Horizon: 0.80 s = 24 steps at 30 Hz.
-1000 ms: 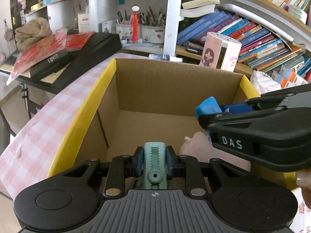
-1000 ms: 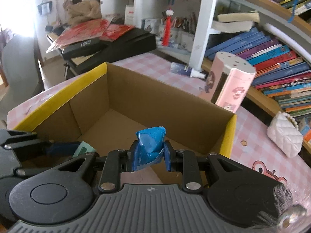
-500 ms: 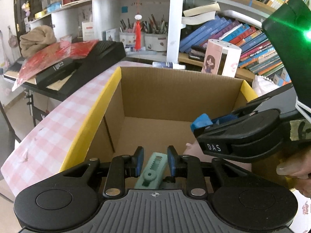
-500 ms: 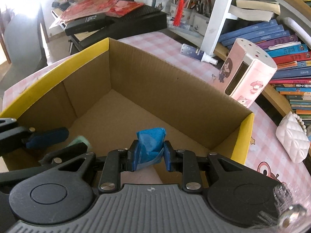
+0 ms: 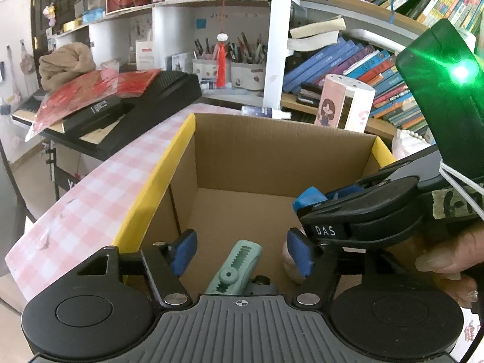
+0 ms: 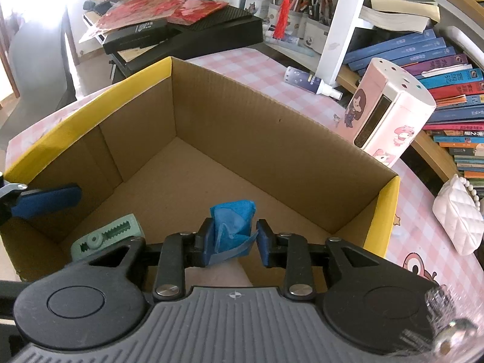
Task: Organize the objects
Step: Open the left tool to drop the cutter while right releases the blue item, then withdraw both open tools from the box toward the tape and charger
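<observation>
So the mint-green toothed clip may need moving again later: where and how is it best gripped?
Judging by its pose, grip the mint-green toothed plastic clip across its long narrow body, on the two smooth flanks beside the toothed strip. It lies flat and slanted on the floor of the yellow-edged cardboard box near the front wall, so come from above with jaws turned to match the slant.

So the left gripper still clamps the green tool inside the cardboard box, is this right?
No. The left gripper has just been opening; its pads stand apart, and the green tool lies loose on the floor of the cardboard box. The left wrist view shows it.
</observation>
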Each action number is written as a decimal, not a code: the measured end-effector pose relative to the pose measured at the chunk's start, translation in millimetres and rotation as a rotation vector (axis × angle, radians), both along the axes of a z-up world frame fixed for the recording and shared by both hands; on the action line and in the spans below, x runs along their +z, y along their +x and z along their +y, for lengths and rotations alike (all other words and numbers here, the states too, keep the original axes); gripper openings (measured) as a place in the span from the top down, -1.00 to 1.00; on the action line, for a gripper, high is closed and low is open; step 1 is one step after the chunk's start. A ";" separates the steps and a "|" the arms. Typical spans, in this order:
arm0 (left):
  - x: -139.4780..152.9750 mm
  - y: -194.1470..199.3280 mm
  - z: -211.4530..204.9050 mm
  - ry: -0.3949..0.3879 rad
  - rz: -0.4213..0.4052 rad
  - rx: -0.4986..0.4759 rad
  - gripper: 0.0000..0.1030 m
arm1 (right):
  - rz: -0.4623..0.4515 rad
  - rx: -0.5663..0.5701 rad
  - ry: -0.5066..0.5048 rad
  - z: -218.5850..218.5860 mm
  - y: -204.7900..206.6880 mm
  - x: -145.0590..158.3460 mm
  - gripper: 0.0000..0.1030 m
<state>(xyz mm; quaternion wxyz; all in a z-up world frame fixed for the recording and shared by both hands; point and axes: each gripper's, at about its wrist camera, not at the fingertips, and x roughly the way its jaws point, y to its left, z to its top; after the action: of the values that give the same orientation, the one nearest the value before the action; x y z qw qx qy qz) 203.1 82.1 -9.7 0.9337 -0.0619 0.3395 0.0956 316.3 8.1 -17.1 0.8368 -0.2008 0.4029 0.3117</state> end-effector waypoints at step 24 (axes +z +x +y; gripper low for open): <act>44.1 -51.8 9.1 -0.060 -0.174 0.006 -0.62 | -0.200 -0.192 0.218 -65.0 -63.8 60.7 0.12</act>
<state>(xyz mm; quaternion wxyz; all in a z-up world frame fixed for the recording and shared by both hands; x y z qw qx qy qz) 151.3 91.2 34.3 0.9570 -0.0990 0.2599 0.0823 252.5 -57.0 43.6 0.9155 -0.0993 0.2987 0.2505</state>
